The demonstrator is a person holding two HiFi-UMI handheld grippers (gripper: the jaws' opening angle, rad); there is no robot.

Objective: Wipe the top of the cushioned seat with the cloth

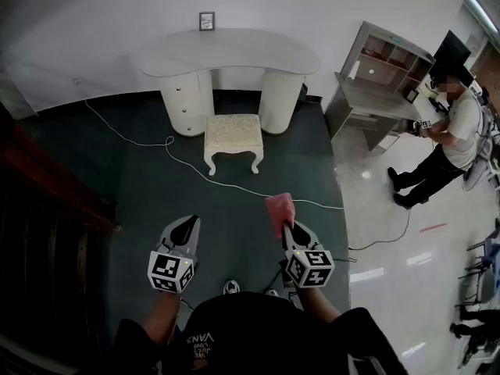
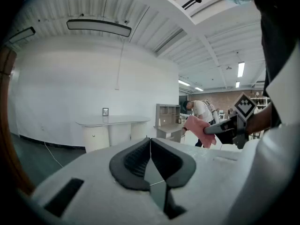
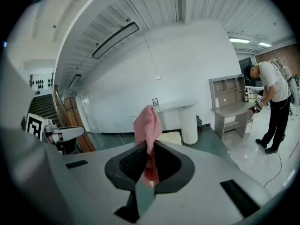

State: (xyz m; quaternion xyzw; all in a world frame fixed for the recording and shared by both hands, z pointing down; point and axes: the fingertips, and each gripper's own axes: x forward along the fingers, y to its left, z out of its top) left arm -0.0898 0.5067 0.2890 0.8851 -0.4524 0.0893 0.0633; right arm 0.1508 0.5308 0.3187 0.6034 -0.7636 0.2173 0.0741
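The cushioned seat (image 1: 233, 134) is a cream stool with curved legs, standing on the dark floor in front of a white dressing table (image 1: 228, 57). It is far ahead of both grippers. My right gripper (image 1: 287, 226) is shut on a pink cloth (image 1: 280, 211), which sticks up from its jaws (image 3: 147, 128). A corner of the seat (image 3: 169, 137) shows behind the cloth in the right gripper view. My left gripper (image 1: 188, 222) is shut with nothing in it; its jaws meet (image 2: 150, 142). The cloth (image 2: 198, 128) also shows at the right of the left gripper view.
A white cable (image 1: 234, 184) runs across the dark floor in front of the seat. A grey desk with shelves (image 1: 379, 84) stands at the right, with a person (image 1: 445, 141) beside it on the pale floor. A dark wooden staircase (image 1: 43, 209) fills the left.
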